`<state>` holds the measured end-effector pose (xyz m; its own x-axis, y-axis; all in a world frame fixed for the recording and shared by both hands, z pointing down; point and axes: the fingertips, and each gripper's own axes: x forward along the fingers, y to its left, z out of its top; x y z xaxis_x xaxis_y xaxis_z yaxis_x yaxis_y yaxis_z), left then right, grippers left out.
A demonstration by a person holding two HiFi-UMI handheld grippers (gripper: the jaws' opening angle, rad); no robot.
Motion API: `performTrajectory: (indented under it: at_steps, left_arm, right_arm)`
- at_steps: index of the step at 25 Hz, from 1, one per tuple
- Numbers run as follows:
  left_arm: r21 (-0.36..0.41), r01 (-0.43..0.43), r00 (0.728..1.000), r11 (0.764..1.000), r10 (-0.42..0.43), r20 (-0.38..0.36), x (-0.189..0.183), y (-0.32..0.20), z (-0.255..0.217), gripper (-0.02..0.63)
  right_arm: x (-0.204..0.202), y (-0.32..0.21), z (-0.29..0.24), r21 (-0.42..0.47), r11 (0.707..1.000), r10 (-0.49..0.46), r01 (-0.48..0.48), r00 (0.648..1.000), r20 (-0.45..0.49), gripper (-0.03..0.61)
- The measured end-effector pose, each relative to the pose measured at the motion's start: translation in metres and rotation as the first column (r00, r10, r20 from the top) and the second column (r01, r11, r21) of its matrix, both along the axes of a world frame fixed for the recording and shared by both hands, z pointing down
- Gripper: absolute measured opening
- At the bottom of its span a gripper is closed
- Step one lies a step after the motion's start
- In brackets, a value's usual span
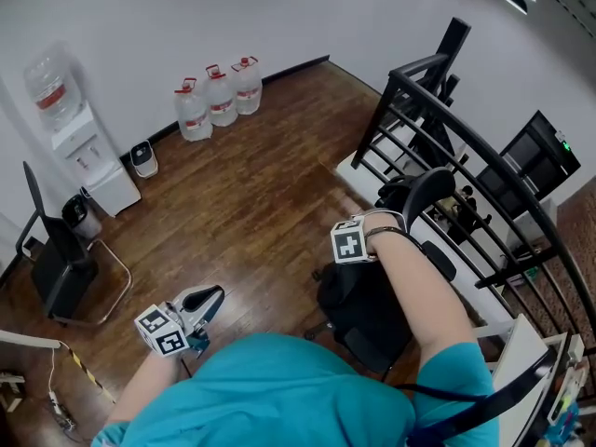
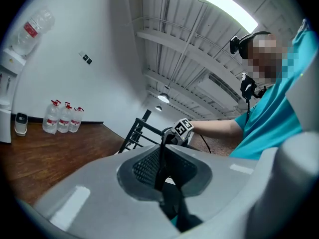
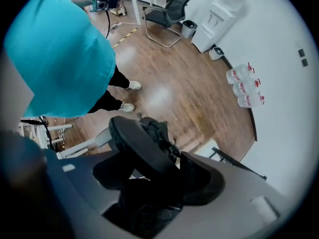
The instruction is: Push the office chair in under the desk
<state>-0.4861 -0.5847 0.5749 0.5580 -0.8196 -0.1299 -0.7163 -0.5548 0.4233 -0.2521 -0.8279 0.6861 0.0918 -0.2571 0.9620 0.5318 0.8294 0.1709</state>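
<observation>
At lower centre, the right gripper (image 3: 154, 177) has its jaws wide apart astride the black office chair headrest (image 3: 137, 146). A teal shirt (image 3: 60, 54) fills the upper left. Three water bottles (image 3: 244, 86) stand at the right.

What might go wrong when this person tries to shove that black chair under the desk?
1. The right gripper has its jaws wide around the headrest of the office chair, with no firm grip visible. It may slip off, or tip the headrest instead of rolling the chair.
2. The black railing stands close beyond the chair, above the white desk. The tall back could knock against it.
</observation>
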Motion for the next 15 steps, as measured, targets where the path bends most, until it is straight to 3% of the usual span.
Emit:
performTrajectory:
  at_steps: [5,9,15]
  left_arm:
    - [0.010,-0.016,1.000,1.000,0.016,0.001,0.002,0.000,0.010,0.041]
    - [0.009,-0.039,0.999,0.999,0.039,-0.002,0.017,-0.003,0.014,0.041]
    - [0.015,-0.089,0.996,0.996,0.089,-0.001,0.044,-0.008,0.021,0.041]
  right_arm:
    - [0.009,0.009,0.003,0.027,1.000,0.008,-0.009,0.999,0.038,0.279]
    - [0.055,0.038,0.029,-0.089,0.993,0.071,-0.074,0.997,-0.037,0.278]
    - [0.105,0.062,0.039,-0.063,0.998,0.025,-0.028,0.999,-0.042,0.278]
